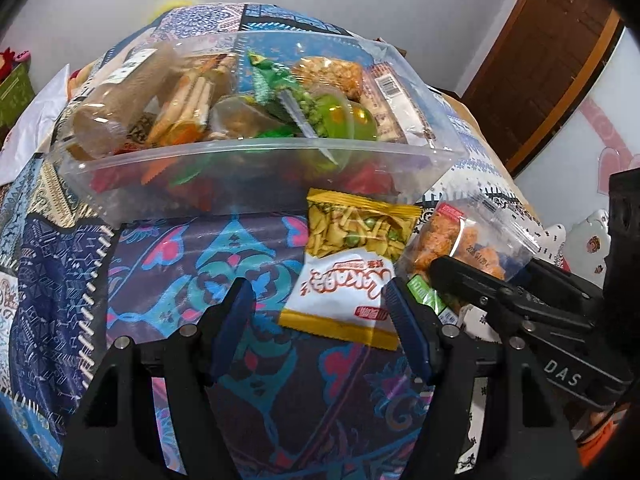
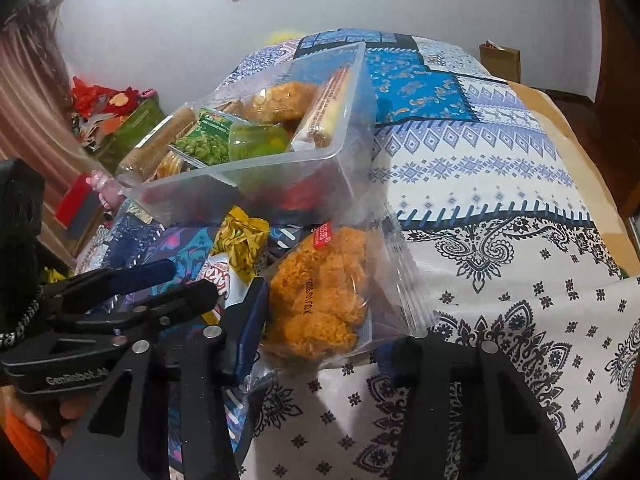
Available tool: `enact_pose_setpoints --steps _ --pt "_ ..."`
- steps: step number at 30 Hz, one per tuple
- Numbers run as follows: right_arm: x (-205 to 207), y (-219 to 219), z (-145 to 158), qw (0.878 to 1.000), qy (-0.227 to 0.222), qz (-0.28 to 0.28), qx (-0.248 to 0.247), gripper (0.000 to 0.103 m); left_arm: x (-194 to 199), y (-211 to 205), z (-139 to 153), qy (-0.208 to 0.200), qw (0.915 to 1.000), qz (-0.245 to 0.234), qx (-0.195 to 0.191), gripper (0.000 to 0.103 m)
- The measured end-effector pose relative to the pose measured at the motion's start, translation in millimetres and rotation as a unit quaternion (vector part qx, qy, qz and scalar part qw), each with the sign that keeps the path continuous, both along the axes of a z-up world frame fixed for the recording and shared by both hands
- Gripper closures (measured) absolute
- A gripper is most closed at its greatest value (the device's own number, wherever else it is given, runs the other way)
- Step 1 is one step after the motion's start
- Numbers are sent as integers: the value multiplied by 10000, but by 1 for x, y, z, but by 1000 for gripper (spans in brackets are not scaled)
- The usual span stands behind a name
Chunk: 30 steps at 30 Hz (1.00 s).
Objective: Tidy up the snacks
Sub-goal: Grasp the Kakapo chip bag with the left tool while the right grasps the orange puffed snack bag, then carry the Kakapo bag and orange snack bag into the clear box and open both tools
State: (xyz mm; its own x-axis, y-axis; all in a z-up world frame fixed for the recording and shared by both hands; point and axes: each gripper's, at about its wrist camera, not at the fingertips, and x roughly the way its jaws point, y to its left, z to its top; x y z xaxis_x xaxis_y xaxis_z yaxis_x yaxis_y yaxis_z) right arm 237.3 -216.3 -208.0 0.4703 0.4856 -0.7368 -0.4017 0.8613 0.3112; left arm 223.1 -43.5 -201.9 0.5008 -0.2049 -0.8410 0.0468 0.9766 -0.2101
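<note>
A clear plastic box (image 1: 256, 168) holds several snack packs and also shows in the right wrist view (image 2: 280, 176). In front of it lies a yellow-and-white snack packet (image 1: 352, 272) on the patterned cloth. My left gripper (image 1: 324, 320) is open, its fingers either side of the packet's near end. A clear bag of orange snacks (image 2: 320, 300) sits between the fingers of my right gripper (image 2: 320, 344), whose jaws are wide apart. That bag also shows in the left wrist view (image 1: 472, 240), with the right gripper's finger (image 1: 468, 276) against it.
A patterned cloth (image 2: 500, 208) covers the surface. A green packet (image 1: 428, 300) lies under the orange bag. Colourful items (image 2: 116, 116) stand at the far left by the wall. A wooden door (image 1: 552, 52) is at the right.
</note>
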Motion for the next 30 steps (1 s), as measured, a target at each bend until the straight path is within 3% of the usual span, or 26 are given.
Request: enact_pose_setpoints --steps 5,13,15,18,30 --pt "-8 -5 11 9994 -309 -148 -22 76 8 -11 -5 47 9999 -96 -37 34" --pt "-12 -24 25 9978 -500 -423 -33 80 25 -31 -14 -2 9994 -213 277 35" --pt "-12 -27 26 9976 -509 -463 -13 81 23 -35 -13 -101 9989 -275 368 48" --pt "-14 -30 31 9973 -543 -489 28 81 15 -37 -11 -159 9986 -424 262 51" --pt "-25 -24 65 9943 -959 -420 178 81 -17 -6 44 -771 9969 -120 78 52"
